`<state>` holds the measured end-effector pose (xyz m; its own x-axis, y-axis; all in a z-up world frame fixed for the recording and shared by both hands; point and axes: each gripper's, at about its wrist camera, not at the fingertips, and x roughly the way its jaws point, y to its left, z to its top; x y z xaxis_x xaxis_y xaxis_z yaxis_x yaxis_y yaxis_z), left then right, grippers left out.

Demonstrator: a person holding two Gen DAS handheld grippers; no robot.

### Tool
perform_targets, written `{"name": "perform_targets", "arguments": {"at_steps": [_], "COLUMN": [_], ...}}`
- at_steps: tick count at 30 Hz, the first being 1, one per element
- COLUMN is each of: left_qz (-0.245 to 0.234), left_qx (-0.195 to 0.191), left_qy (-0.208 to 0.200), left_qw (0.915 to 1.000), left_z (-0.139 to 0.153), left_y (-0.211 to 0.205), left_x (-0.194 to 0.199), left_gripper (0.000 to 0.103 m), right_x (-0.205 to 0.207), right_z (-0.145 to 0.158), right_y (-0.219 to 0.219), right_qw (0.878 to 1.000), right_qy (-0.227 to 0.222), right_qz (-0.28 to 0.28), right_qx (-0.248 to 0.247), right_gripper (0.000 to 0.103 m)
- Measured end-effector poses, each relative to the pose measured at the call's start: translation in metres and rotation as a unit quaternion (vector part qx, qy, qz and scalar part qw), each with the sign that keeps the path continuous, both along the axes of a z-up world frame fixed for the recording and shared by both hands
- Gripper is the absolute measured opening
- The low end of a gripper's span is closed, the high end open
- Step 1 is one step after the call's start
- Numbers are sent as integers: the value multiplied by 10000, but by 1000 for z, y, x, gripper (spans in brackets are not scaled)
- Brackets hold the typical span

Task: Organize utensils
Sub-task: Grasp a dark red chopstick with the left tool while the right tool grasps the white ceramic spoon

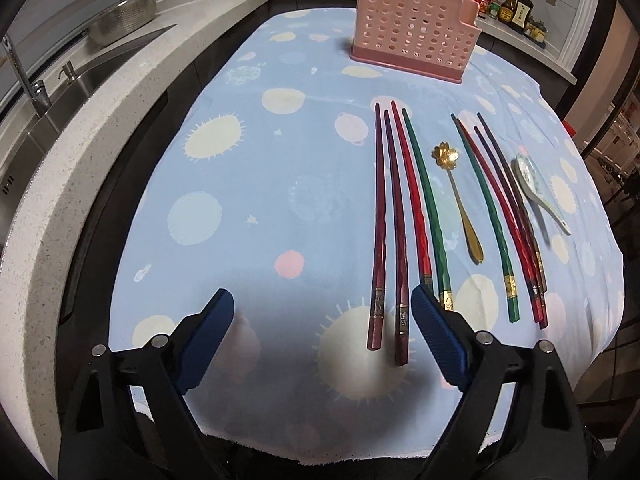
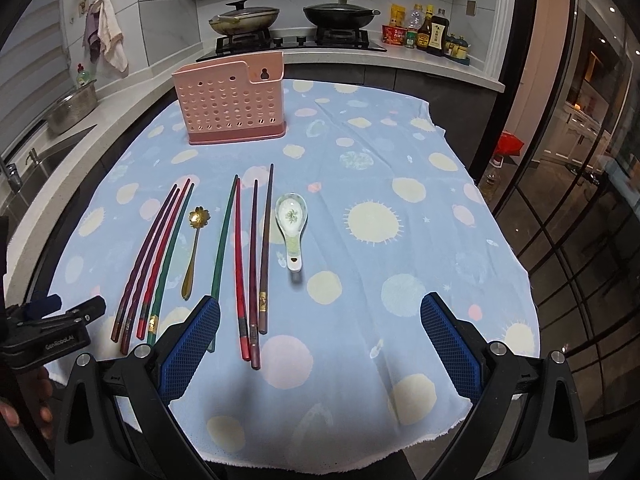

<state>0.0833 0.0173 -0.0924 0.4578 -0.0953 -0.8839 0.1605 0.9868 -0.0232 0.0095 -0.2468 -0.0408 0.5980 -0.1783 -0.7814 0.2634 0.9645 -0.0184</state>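
Left wrist view: the left gripper (image 1: 322,334) points down at a table covered by a blue cloth (image 1: 248,184) printed with pale circles. Its two blue-padded fingers (image 1: 208,336) stand wide apart and hold nothing. Between them, nearer the right finger, lie the near ends of two dark red chopsticks (image 1: 386,240). These belong to a group of four; the red chopstick (image 1: 412,204) and green chopstick (image 1: 426,208) of that group run just past the right finger's tip. Further right lie a gold spoon (image 1: 460,204) with a flower-shaped bowl, then a second group of four chopsticks (image 1: 504,216), then a white ceramic spoon (image 1: 536,188). A pink perforated utensil holder (image 1: 416,36) stands upright at the far side of the cloth, well apart from everything else. A sink (image 1: 60,96) runs along the left.

Right wrist view: the right gripper (image 2: 320,340) also points down with its jaws spread wide and empty. The near ends of the second chopstick group (image 2: 250,264) lie between the fingers, close to the left one, whose tip covers the end of that group's green chopstick. The white ceramic spoon (image 2: 292,220) lies beyond the gap, just right of those chopsticks. The first chopstick group (image 2: 152,264) and gold spoon (image 2: 193,248) lie to the left. The left gripper (image 2: 56,320) shows at the left edge, near the first group's ends. The pink holder (image 2: 232,104) stands far, left of centre, before a stove (image 2: 292,42) with two pans.
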Motion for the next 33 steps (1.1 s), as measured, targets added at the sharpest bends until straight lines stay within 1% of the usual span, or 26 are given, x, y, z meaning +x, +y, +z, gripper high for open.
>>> {"name": "perform_targets", "arguments": {"at_steps": [1,3,8,9,11,14,17,18,19,21,23,24,27,29,30,31,32,33], "left_qz": [-27,-69,-125,-147,-193,-281,-339,-361,-390,-424,-470,-481,-458,-425,-410,-399,-389,-381], "left_qx": [-5,-17,-24,-36,-84,-16,-67,-110,-170,-321,-369,-342,-304,-311,-304,-303,-311,-319], "left_qy": [46,144,302,350,399,393,387,390,411,466,448,415,400,431,432,434,445,453], "left_qw": [10000,9999,9995,9993,9990,9988,9987,9985,9982,9975,9972,9974,9977,9977,9978,9978,9978,9977], "left_z": [-3,-10,-20,-22,-24,-26,-24,-23,-23,-22,-20,-19,-20,-23,-23,-23,-23,-23], "left_y": [0,0,-2,-2,-3,-7,-7,-7,-7,-8,-9,-11,-14,-14,-14,-14,-14,-14], "left_x": [0,1,4,5,5,3,3,3,3,5,7,9,16,22,25,27,29,31], "left_gripper": [80,75,67,63,61,58,41,31,21,9,8,7,7,7,7,7,7,7], "right_x": [3,8,16,17,19,23,26,27,30,36,43,47,61,71,75,80,84,87], "right_z": [-2,-5,-11,-12,-14,-16,-17,-17,-17,-18,-18,-19,-25,-32,-36,-40,-44,-48], "right_y": [1,2,2,2,2,1,0,-1,-2,-5,-8,-11,-17,-23,-25,-28,-30,-31], "right_qw": [10000,10000,9999,9998,9997,9997,9996,9996,9996,9995,9995,9994,9990,9980,9972,9964,9956,9950], "right_qy": [28,79,153,175,211,237,236,242,250,240,211,185,208,260,285,313,340,358], "right_qz": [11,35,60,60,65,71,88,99,99,115,105,103,91,81,87,81,71,73], "right_qx": [8,16,54,63,74,91,102,115,126,189,231,257,384,569,685,786,873,932], "right_gripper": [96,96,96,96,96,96,92,91,88,82,74,72,59,45,41,35,32,31]}}
